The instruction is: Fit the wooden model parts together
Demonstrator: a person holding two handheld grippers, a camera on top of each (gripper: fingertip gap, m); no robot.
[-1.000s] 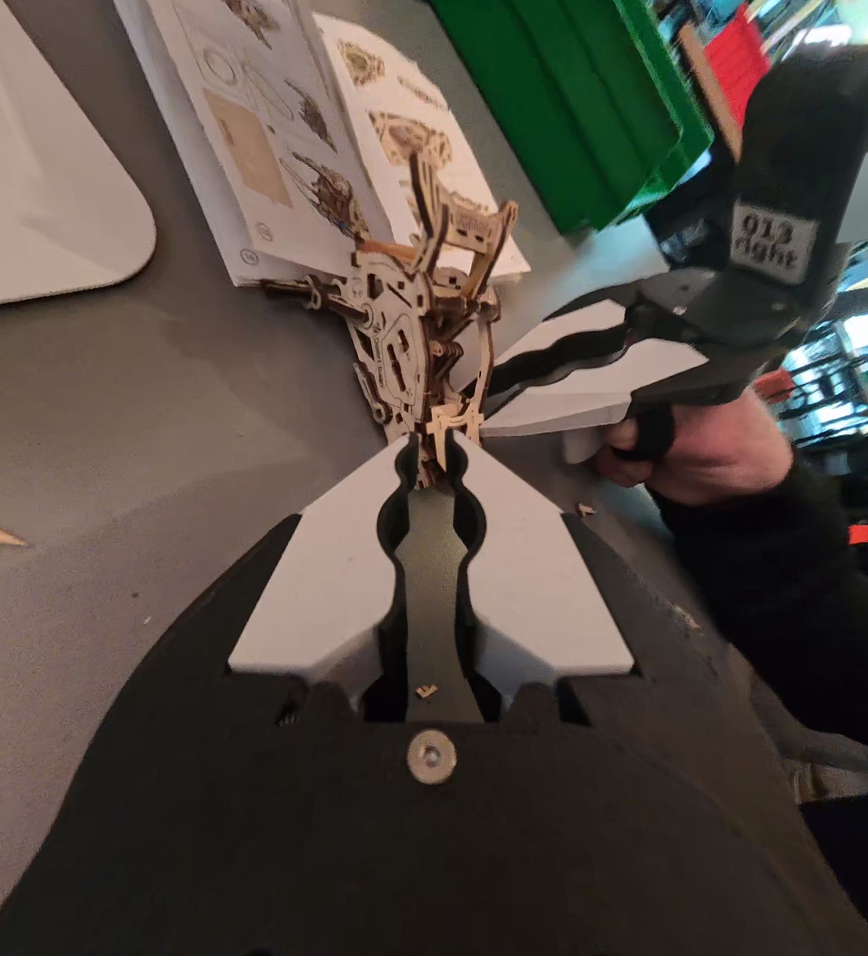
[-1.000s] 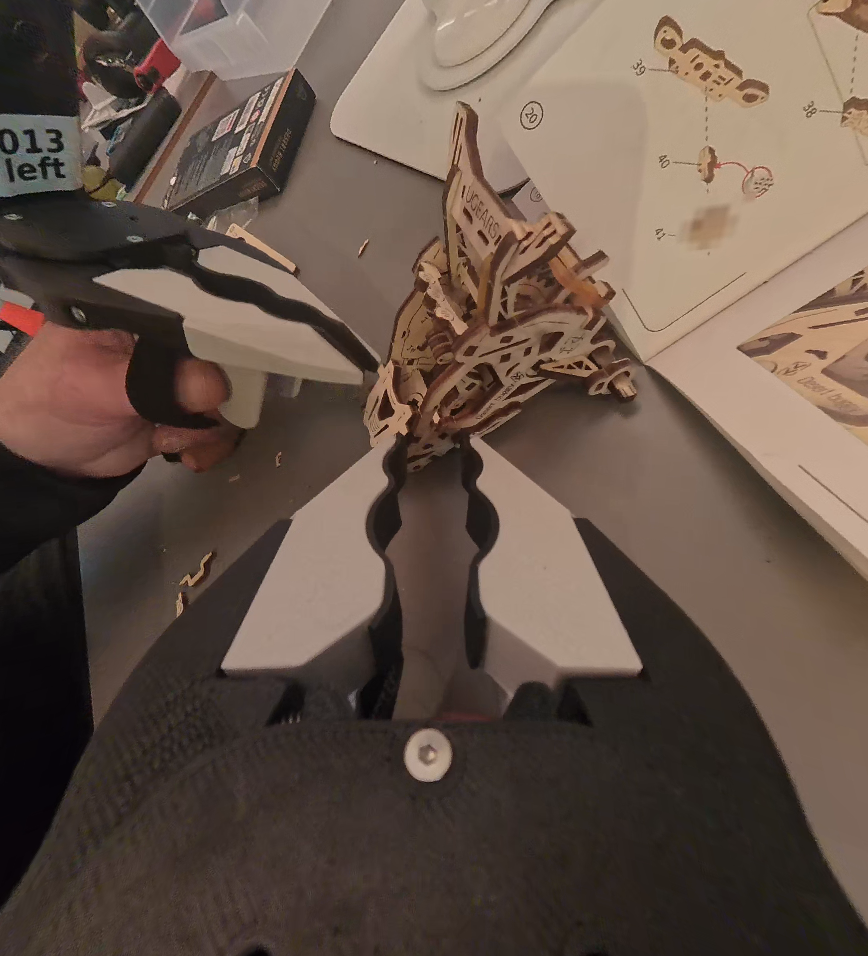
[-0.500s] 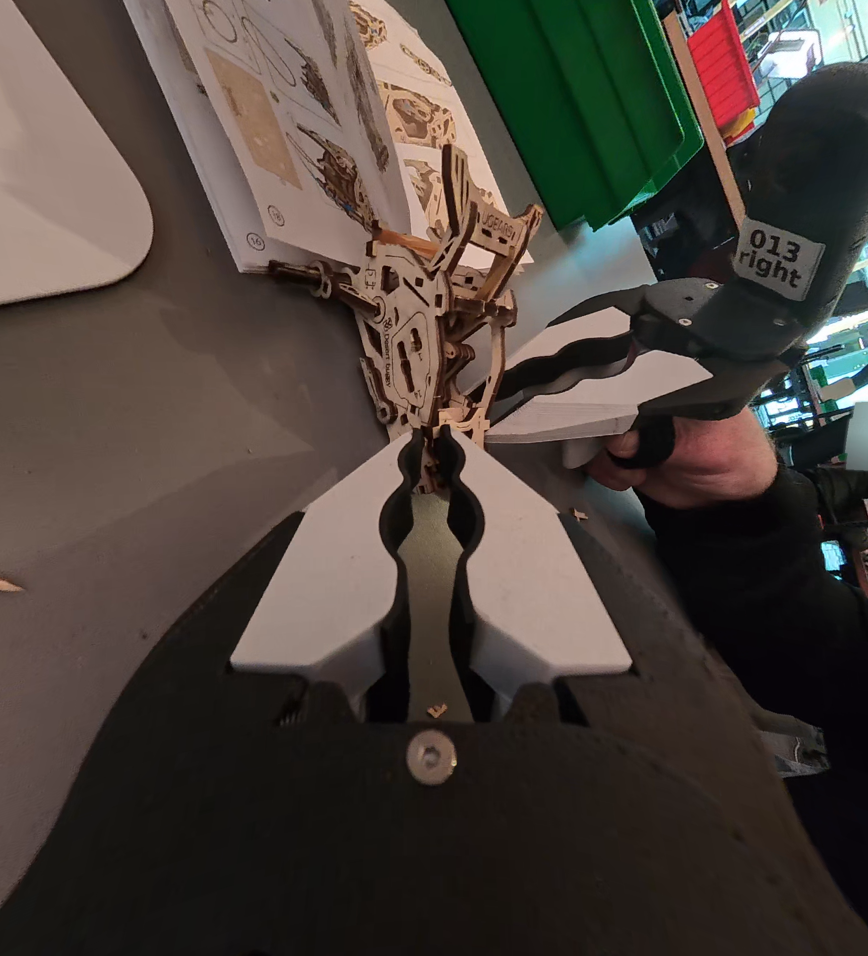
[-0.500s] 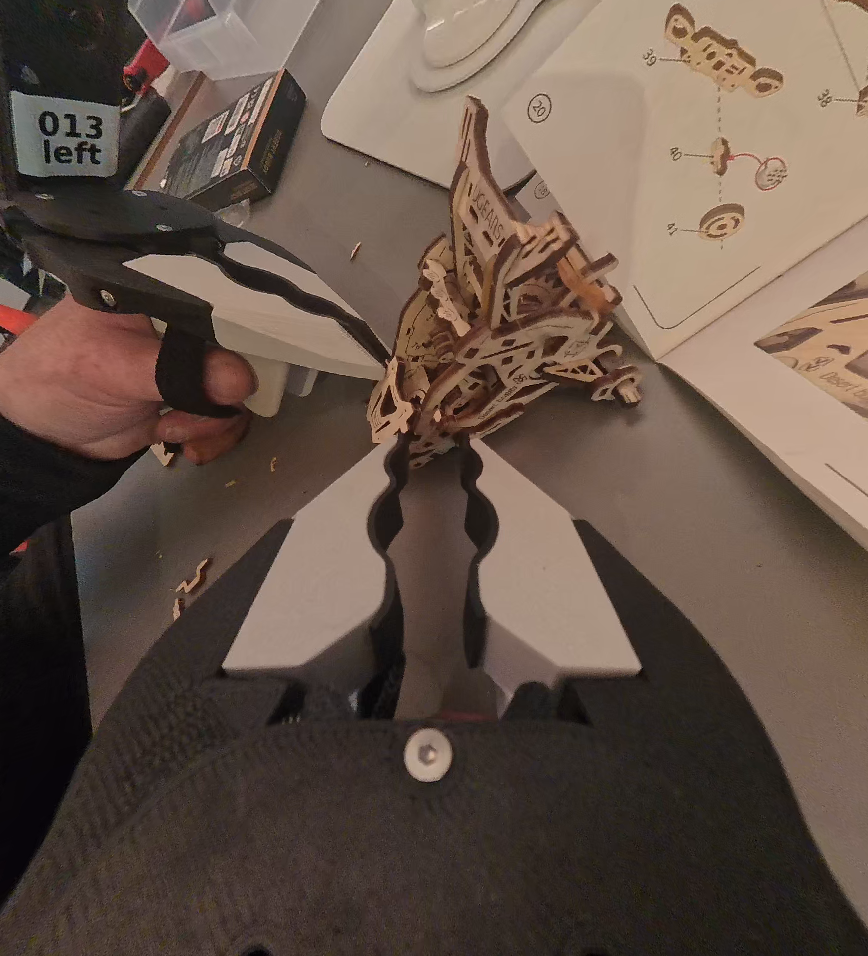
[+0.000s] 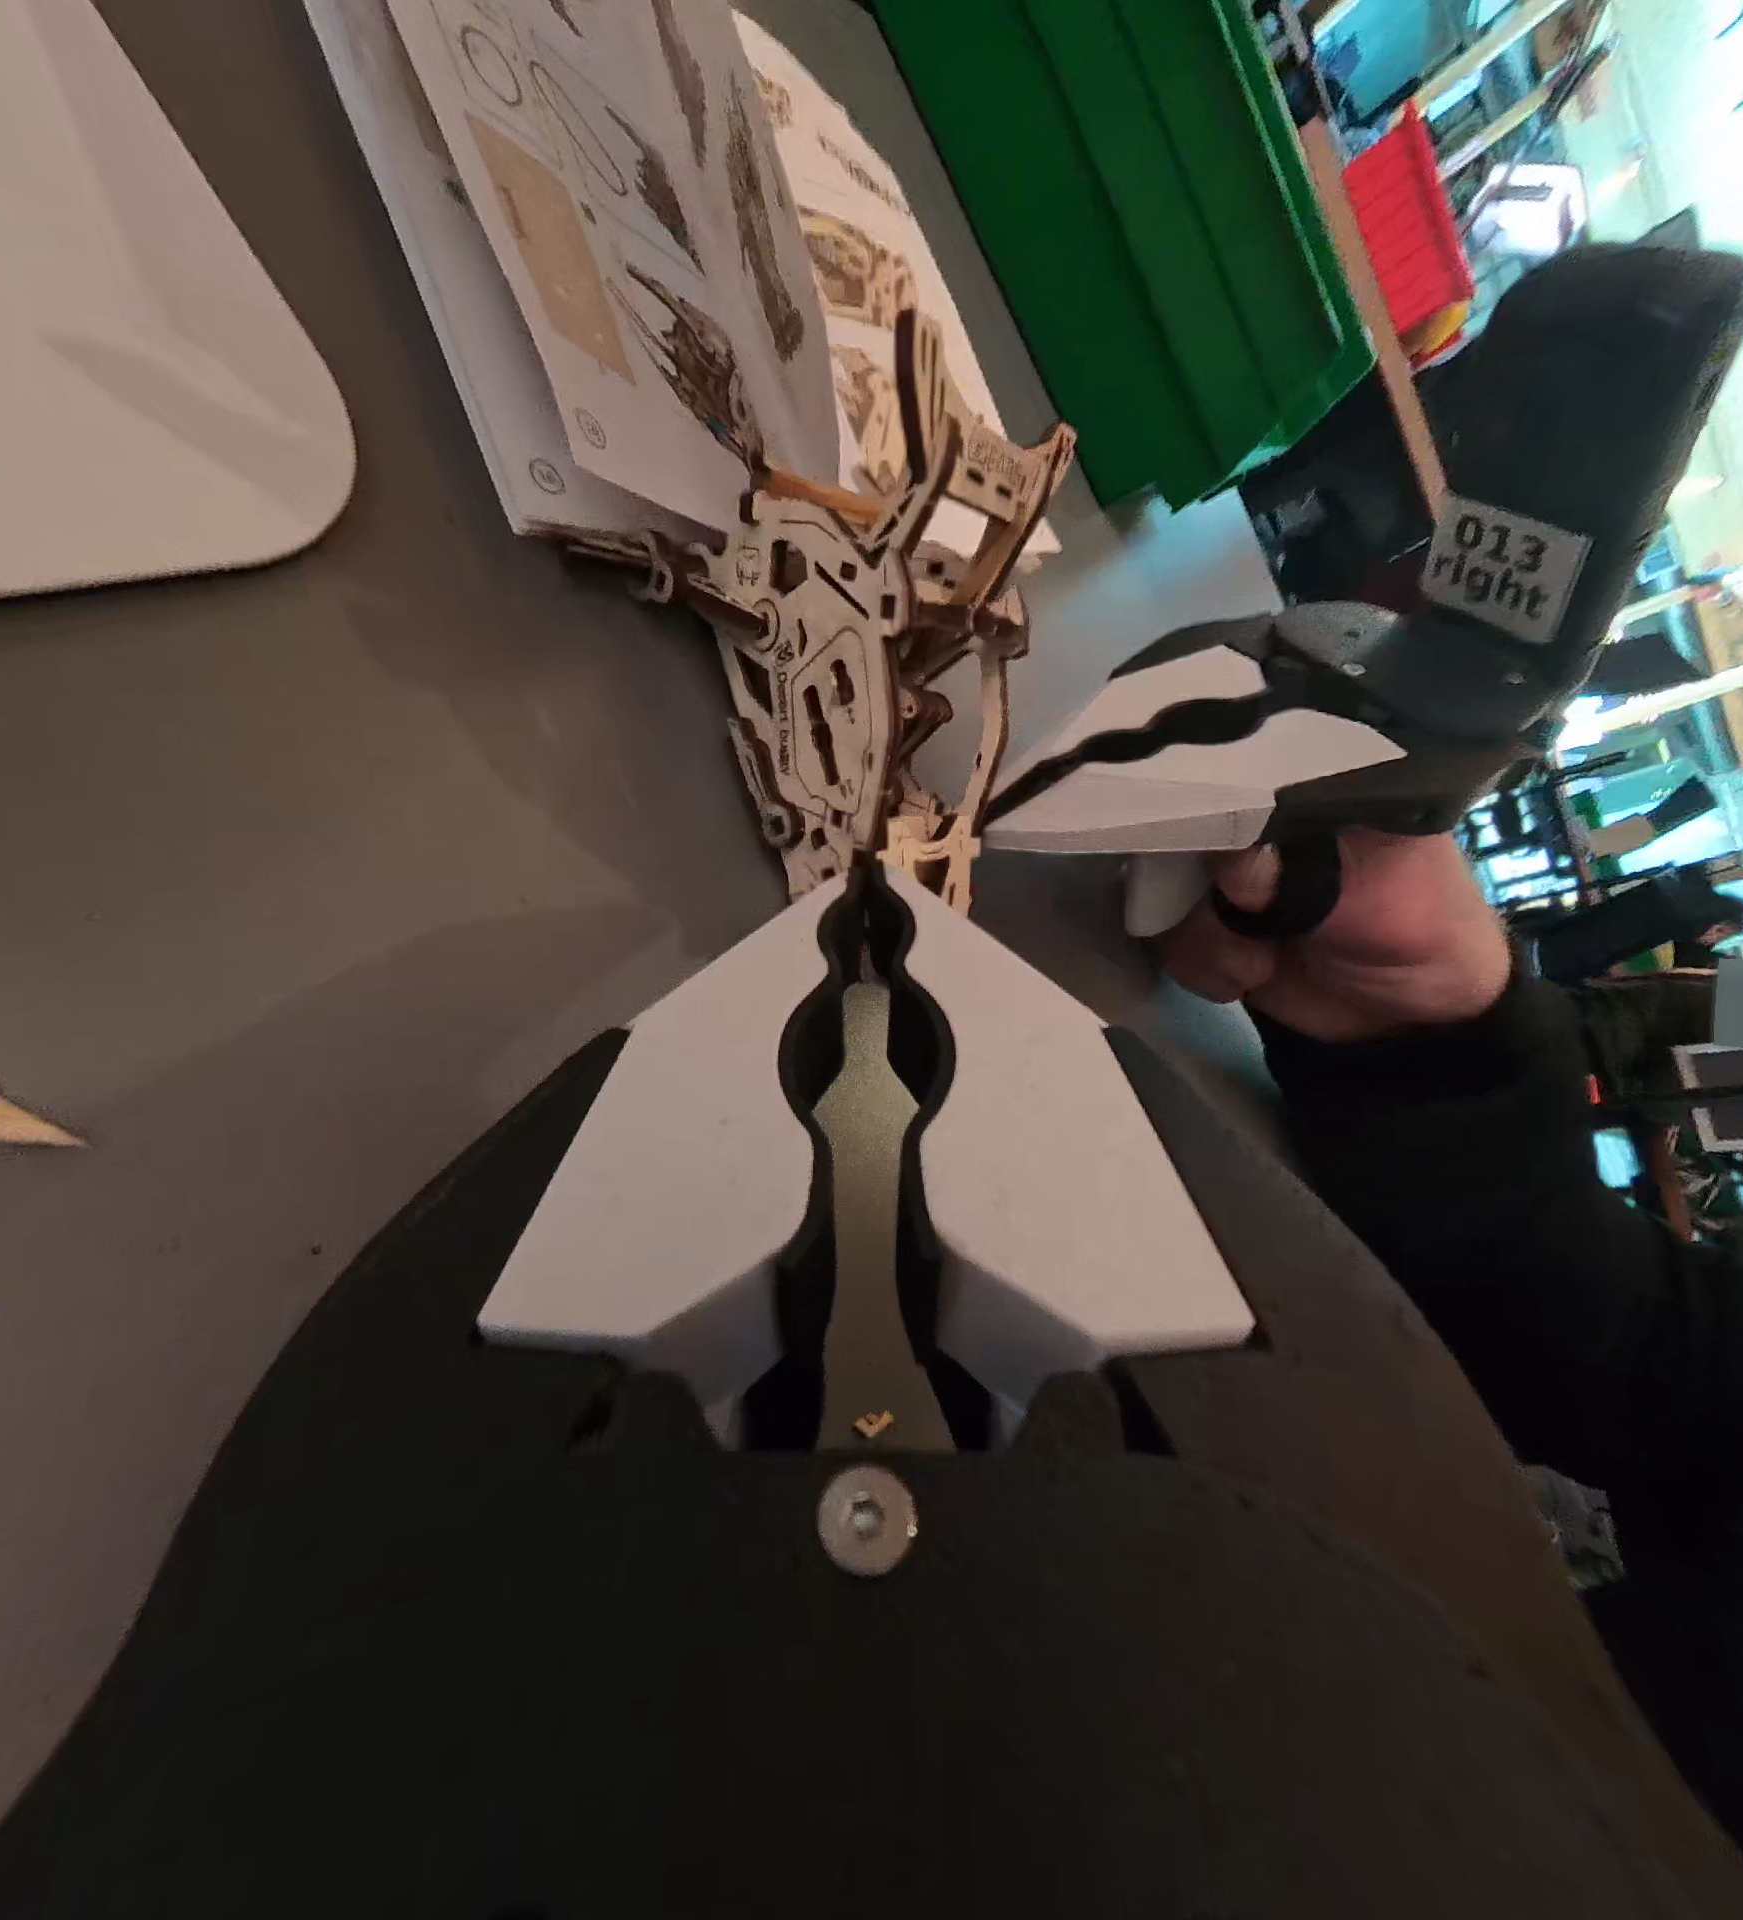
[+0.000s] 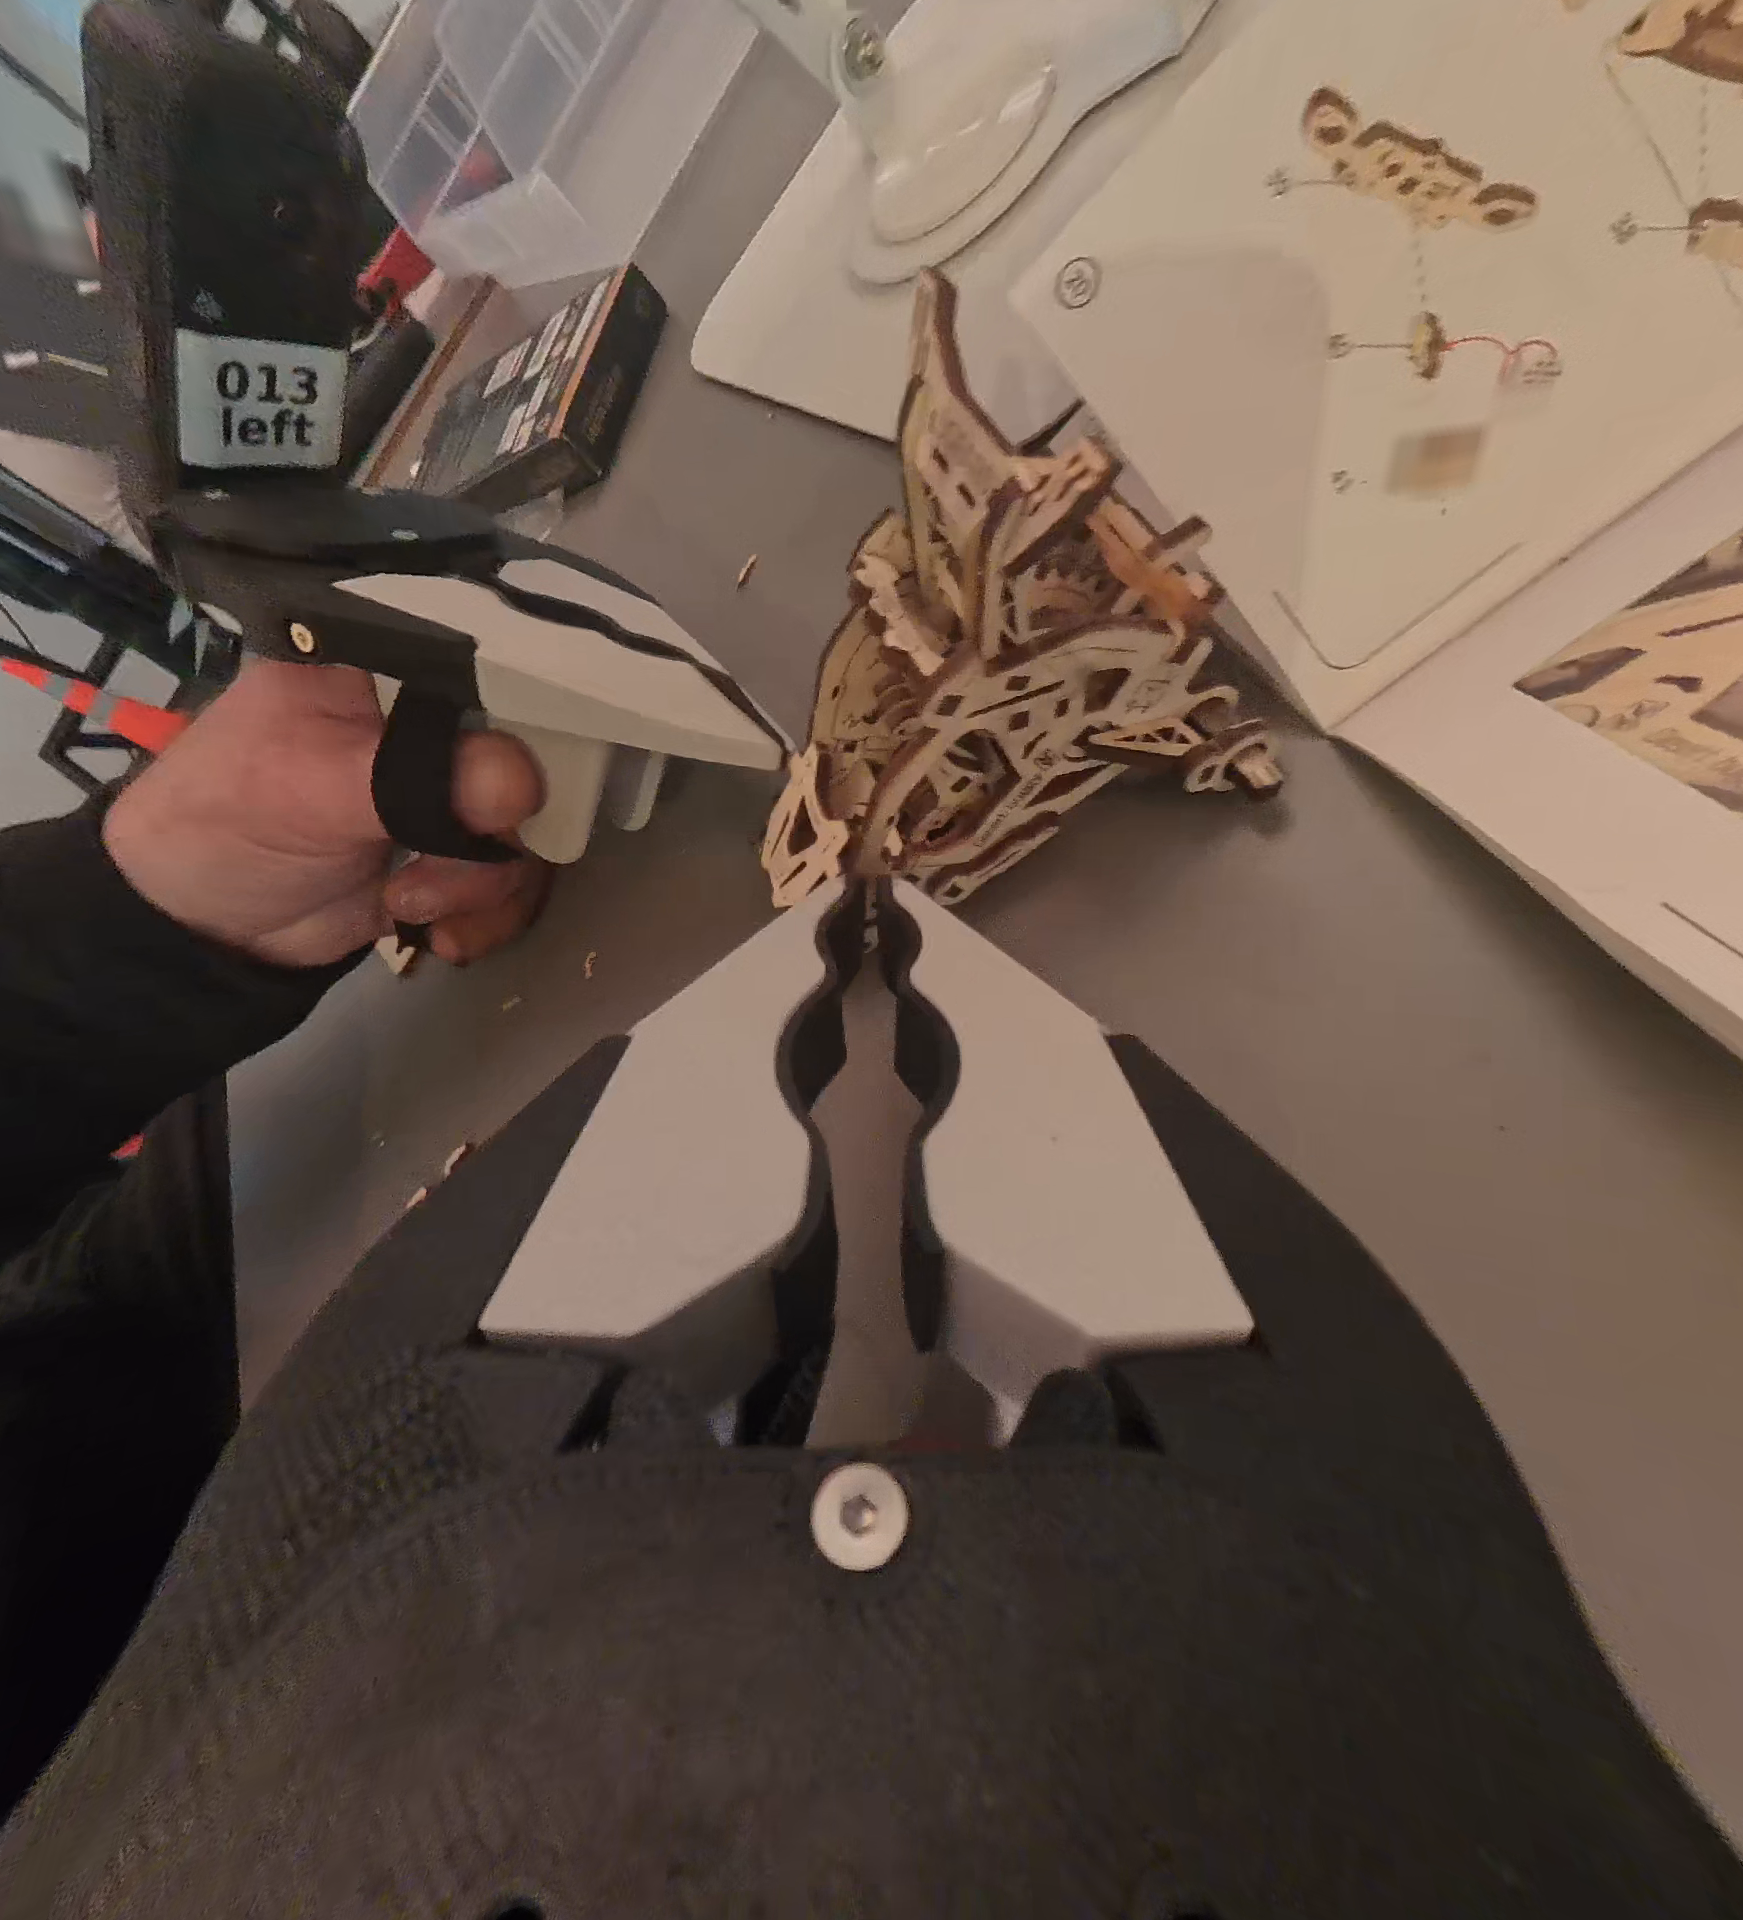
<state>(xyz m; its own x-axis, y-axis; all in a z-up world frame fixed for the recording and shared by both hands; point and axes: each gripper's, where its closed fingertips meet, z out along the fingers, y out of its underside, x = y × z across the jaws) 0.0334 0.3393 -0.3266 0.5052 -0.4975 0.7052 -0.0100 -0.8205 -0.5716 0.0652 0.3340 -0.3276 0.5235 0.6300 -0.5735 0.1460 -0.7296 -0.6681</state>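
Grey tabletop [image 5: 223, 831] is seen under both grippers. Left gripper [image 5: 872, 883] is nearly closed, tips pinched on the wooden model [image 5: 846, 686] at its lower edge. Right gripper [image 6: 862, 896] is likewise narrowed and clamped on the model's near edge. Instruction booklet [image 5: 576, 260] lies just beyond the model.

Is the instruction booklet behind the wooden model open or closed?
Open: the white instruction booklet shows printed diagram pages, spread behind the pale wooden model.

The model [image 6: 992, 717] stands on the counter [image 6: 1314, 1039], tipped against the open manual [image 6: 1469, 343] behind it, between the left gripper [image 5: 872, 883] and right gripper [image 6: 862, 894]; a box [image 6: 534, 395] lies beyond the left gripper.
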